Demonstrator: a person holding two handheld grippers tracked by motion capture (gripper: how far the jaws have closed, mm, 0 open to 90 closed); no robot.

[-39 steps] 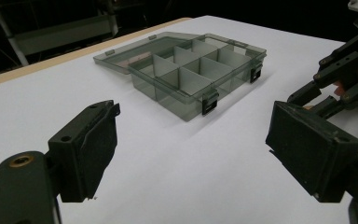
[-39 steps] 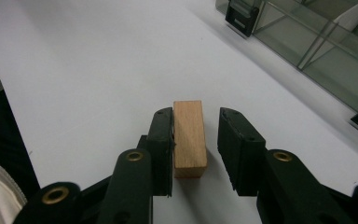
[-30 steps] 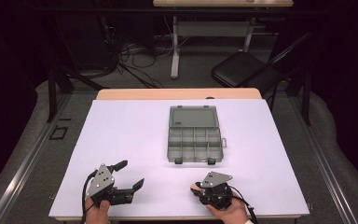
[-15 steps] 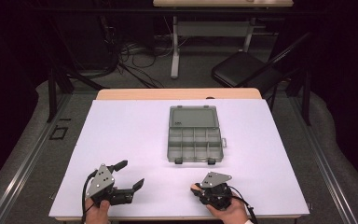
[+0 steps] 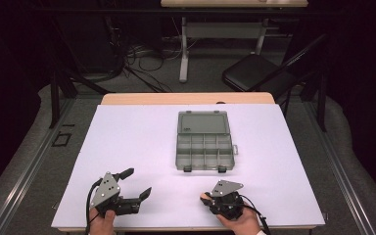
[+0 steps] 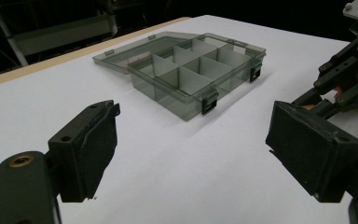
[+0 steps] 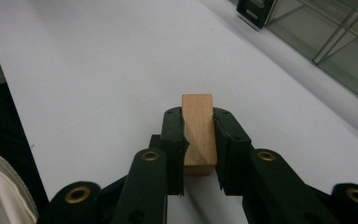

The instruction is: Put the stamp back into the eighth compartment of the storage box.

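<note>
A small wooden block point(image 7: 198, 135) sits upright on the white table between the pads of my right gripper point(image 7: 199, 122), which is shut on it. From above, that gripper point(image 5: 206, 199) is near the table's front edge, right of centre, with the block's point(image 5: 204, 197) end peeking out at its left. My left gripper point(image 5: 137, 182) rests at the front left, open, with nothing between its fingers point(image 6: 98, 140). A grey clear compartment box point(image 5: 204, 167) lies open at mid-table, lid point(image 5: 203, 122) flat behind it, compartments bare. The left gripper view has the box point(image 6: 186, 100) ahead and my right gripper point(image 6: 349, 79) at the right.
The white tabletop point(image 5: 127, 137) has bare room to the left and right of the box. A wooden strip point(image 5: 186, 98) edges its far side. Beyond it are a black chair point(image 5: 254, 73), cables and a desk frame on the floor.
</note>
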